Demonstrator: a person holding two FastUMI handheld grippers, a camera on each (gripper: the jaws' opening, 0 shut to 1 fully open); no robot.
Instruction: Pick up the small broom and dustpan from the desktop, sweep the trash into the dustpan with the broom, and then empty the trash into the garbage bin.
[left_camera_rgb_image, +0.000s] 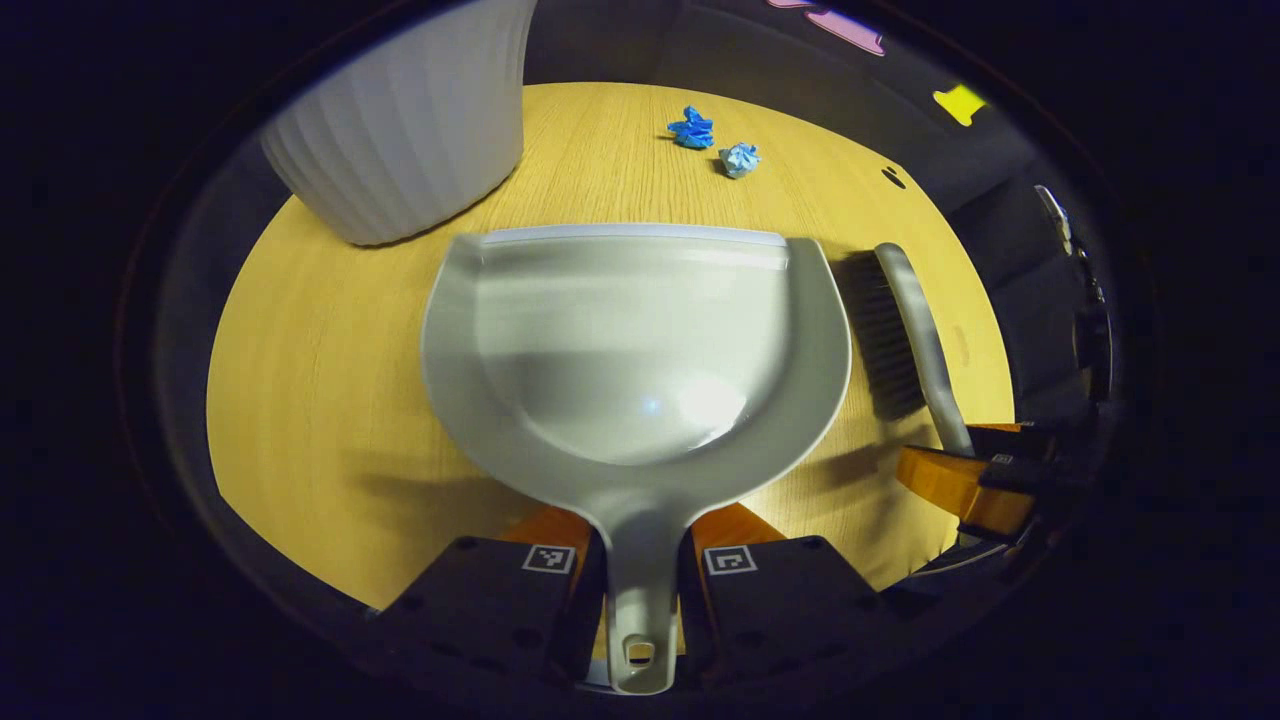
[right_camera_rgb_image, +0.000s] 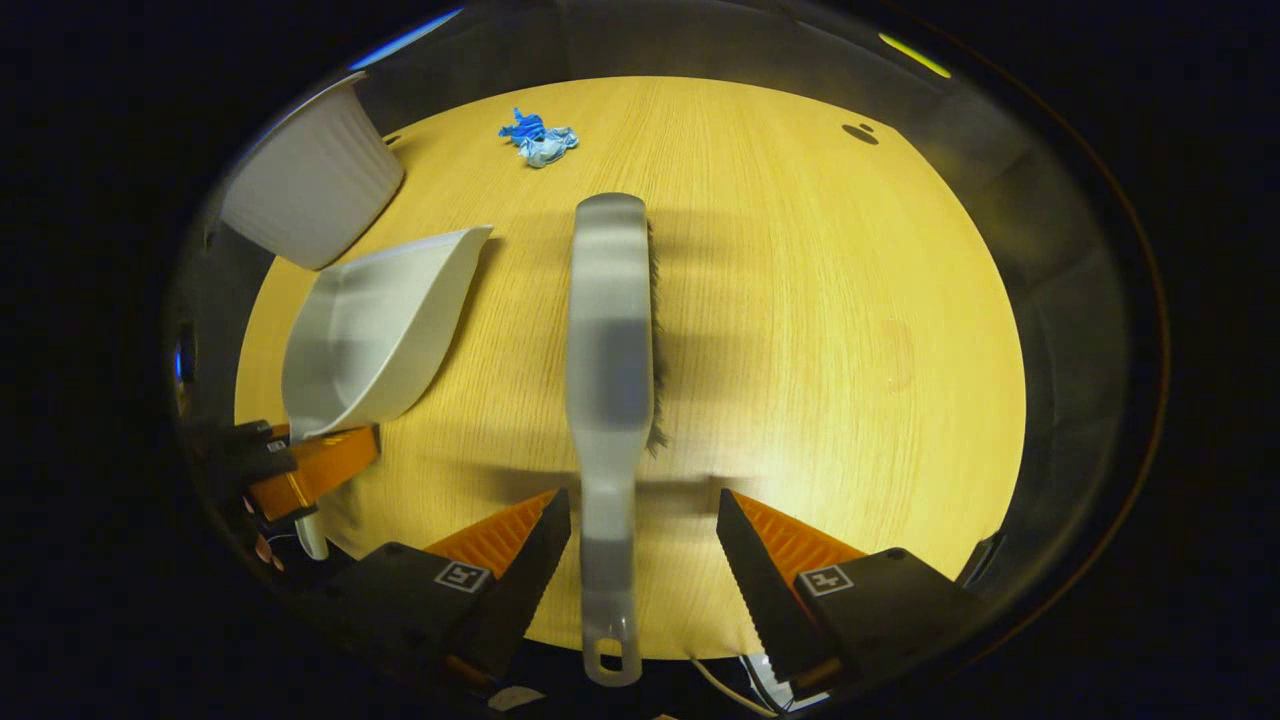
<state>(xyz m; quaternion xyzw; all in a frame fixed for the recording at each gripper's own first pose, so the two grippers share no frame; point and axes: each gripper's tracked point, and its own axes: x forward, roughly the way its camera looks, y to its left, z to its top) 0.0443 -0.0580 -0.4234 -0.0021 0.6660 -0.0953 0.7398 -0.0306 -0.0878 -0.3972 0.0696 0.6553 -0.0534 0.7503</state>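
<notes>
On the tabletop we see the left hand-held gripper clamped on the dustpan handle; the right hand-held gripper stands open around the broom handle, blue trash beyond.

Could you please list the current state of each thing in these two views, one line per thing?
dustpan: empty, handle clamped between the left gripper's fingers.
left gripper: shut on the dustpan handle.
broom: lying on the table, handle between open fingers, not gripped.
right gripper: open, straddling the broom handle.
blue paper scraps: loose on the table, unswept.
garbage bin: upright on the table.
table: carries everything.
</notes>
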